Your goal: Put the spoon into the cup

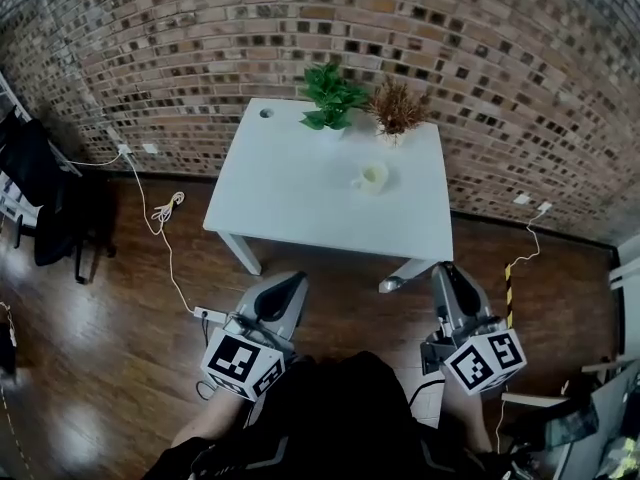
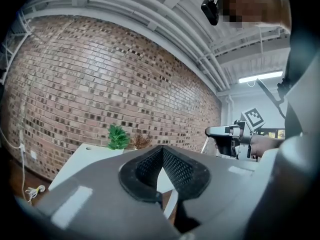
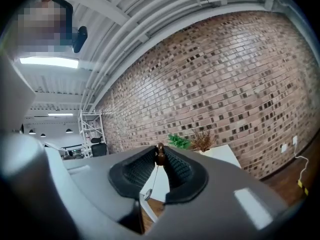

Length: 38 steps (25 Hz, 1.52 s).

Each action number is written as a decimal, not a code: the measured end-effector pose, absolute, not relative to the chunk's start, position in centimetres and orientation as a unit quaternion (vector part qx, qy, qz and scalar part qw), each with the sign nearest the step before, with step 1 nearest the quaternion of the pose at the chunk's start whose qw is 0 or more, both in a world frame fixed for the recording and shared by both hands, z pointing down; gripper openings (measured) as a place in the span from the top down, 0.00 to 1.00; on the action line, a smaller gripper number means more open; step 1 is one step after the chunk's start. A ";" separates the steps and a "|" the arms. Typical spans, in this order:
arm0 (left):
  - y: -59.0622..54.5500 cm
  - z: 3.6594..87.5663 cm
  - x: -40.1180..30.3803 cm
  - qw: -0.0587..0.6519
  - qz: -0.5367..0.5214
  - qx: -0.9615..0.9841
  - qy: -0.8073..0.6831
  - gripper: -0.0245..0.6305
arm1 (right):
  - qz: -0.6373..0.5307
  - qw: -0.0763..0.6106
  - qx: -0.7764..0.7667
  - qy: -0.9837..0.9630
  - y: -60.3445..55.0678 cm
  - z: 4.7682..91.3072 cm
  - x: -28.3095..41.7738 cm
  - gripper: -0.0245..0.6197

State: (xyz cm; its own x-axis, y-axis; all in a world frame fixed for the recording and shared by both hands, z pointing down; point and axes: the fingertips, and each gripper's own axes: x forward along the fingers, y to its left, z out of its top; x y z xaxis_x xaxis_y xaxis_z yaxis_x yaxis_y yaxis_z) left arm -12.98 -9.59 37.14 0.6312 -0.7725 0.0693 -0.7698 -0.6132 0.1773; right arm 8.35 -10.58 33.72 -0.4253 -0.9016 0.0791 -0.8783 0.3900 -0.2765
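A pale cup [image 1: 373,176] stands on the white table [image 1: 290,203], towards its far right. Both grippers are held level, short of the table's near edge. My right gripper [image 1: 443,268] [image 3: 160,151] is shut on the brown end of a thin spoon [image 3: 160,157]; its small bowl [image 3: 148,194] hangs down below the jaws. The spoon does not show in the head view. My left gripper [image 1: 298,280] [image 2: 162,149] has its pads meeting at the tips, with nothing between them. From the left gripper view I also see the right gripper [image 2: 225,132] off to the right.
A green plant [image 1: 333,96] and a dry brown plant [image 1: 397,108] stand at the table's far edge against the brick wall. A white cable [image 1: 165,208] and a power strip [image 1: 210,315] lie on the wooden floor at left. A black chair [image 1: 40,198] stands far left.
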 end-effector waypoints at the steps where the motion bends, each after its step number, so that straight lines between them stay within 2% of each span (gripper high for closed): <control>1: -10.4 37.3 -13.0 0.097 -0.006 0.898 -0.429 0.97 | -0.140 0.041 -0.535 0.832 -11.4 33.8 8.4 0.87; 10: -20.1 38.0 -11.3 0.100 0.002 0.890 -0.444 0.97 | -0.140 0.047 -0.529 0.836 -22.0 34.7 10.2 0.87; 14: -25.2 37.5 -9.2 0.074 0.021 0.892 -0.446 0.97 | -0.138 0.057 -0.520 0.841 -27.5 34.7 11.9 0.87; 24: -35.1 36.9 -5.1 0.077 0.037 0.885 -0.458 0.97 | -0.152 0.054 -0.495 0.854 -39.2 35.8 13.7 0.87; 38: -42.9 38.7 -8.9 0.096 0.026 0.919 -0.381 0.97 | -0.152 0.036 -0.588 0.793 -44.3 36.3 11.6 0.87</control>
